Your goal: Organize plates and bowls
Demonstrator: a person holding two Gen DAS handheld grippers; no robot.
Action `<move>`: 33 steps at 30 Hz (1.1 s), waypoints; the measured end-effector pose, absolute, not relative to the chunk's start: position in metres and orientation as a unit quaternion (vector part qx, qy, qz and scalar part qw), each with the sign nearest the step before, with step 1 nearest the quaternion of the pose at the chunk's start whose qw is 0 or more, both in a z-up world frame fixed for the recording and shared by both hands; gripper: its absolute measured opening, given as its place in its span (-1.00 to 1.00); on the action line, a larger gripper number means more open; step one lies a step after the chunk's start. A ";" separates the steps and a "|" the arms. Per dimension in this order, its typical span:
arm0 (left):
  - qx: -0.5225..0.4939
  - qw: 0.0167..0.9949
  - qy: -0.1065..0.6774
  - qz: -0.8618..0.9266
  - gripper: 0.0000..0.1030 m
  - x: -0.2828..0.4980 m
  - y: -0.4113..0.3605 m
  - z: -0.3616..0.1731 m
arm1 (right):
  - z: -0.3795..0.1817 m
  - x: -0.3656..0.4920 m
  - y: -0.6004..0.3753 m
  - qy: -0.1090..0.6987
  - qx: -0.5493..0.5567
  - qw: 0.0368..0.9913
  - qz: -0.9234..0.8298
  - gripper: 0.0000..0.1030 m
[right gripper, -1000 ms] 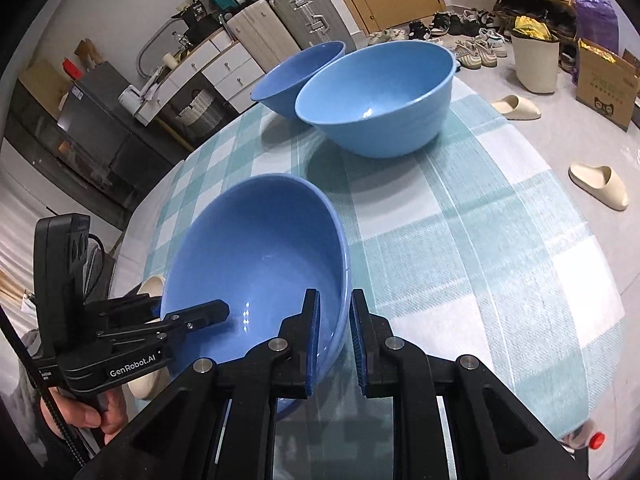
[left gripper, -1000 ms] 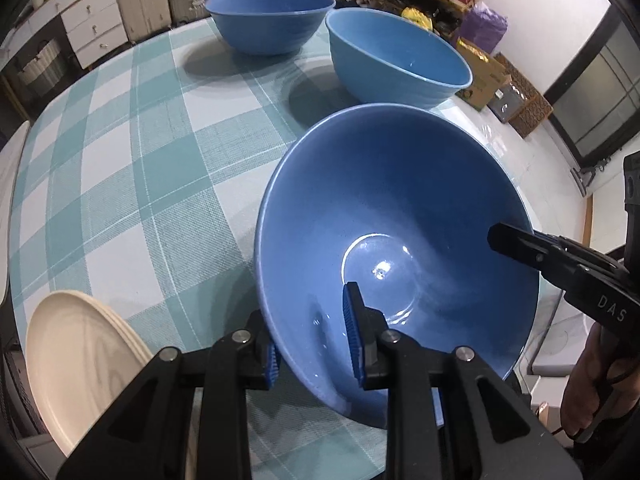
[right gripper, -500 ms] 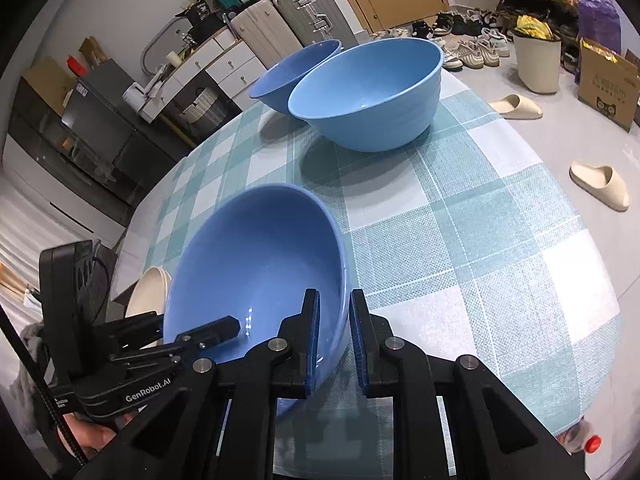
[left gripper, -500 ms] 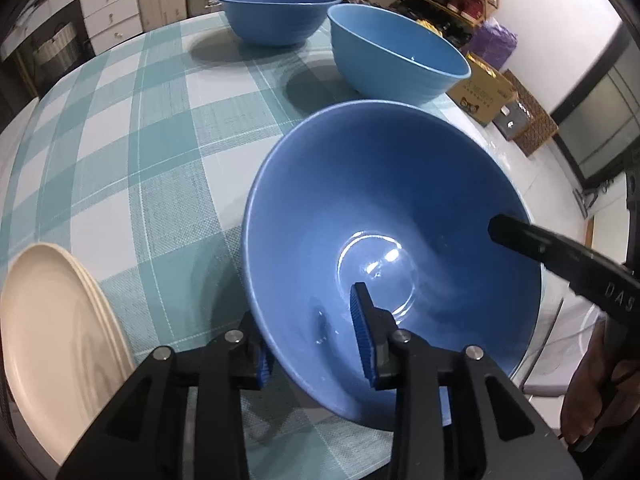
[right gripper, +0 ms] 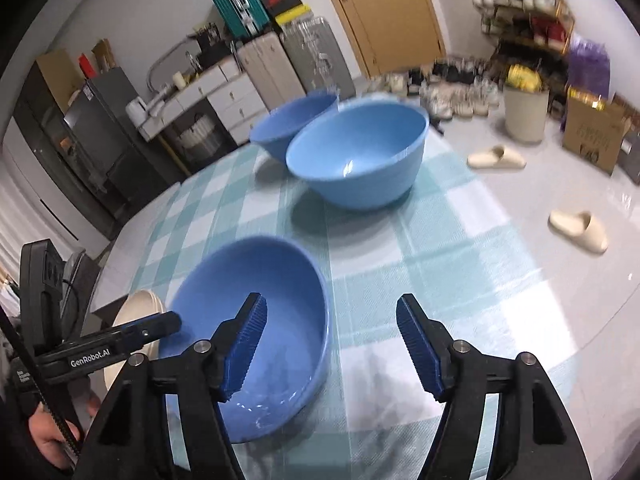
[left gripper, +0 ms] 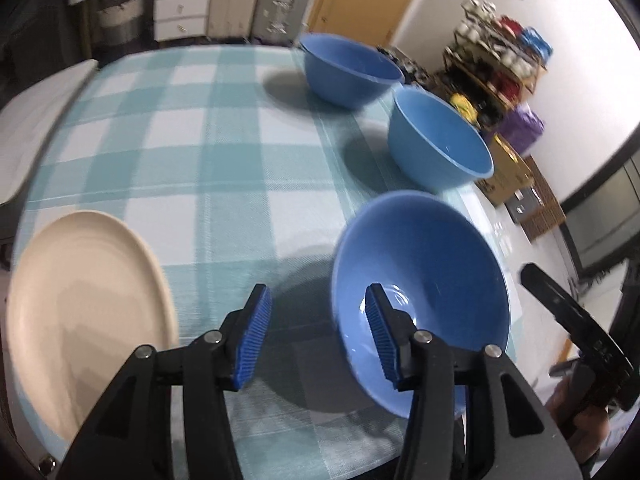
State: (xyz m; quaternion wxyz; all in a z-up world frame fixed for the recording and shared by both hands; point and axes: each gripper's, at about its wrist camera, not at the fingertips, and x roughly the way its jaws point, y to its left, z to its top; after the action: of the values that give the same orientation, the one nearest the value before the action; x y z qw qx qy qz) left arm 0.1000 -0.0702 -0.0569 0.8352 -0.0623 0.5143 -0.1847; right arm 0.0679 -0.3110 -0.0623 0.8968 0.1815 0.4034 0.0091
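Black-armed, blue-padded, left gripper [left gripper: 316, 336] angled steeply down at lower centre of the left wrist view, jaws opening and clear of the near blue bowl [left gripper: 420, 292], its rim standing between the pads, neither pad pressing. Right gripper [right gripper: 330, 346] at lower centre of the right wrist view, likewise tipped down, jaws opening wide across the same bowl's right rim, left pad inside the bowl, right pad over the checked teal-and-white tablecloth [right gripper: 460, 264]. Glossy, deep, empty bowl resting on the cloth near the table's front edge. Two more blue bowls [left gripper: 440, 144] [left gripper: 348, 68] toward the upper right of the left wrist view. Cream plates [left gripper: 80, 304] stacked at lower left there, just beside the left gripper.
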 end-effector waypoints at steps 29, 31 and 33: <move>0.068 0.961 0.256 -0.074 1.00 0.007 -0.080 0.017 | 0.027 -0.031 -0.246 0.177 0.016 0.982 0.062 0.98; 0.063 0.959 0.264 -0.078 1.00 0.006 -0.078 0.017 | 0.034 -0.035 -0.244 0.167 0.007 0.984 0.062 0.98; 0.054 0.959 0.268 -0.078 1.00 0.007 -0.075 0.019 | 0.045 -0.042 -0.244 0.157 -0.001 0.986 0.060 0.98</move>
State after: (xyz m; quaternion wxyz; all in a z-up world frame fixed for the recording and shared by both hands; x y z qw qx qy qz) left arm 0.0065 -0.0749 0.0188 0.9586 0.0538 0.2684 -0.0784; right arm -0.0419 -0.2439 0.0453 0.9858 -0.0008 0.1566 0.0600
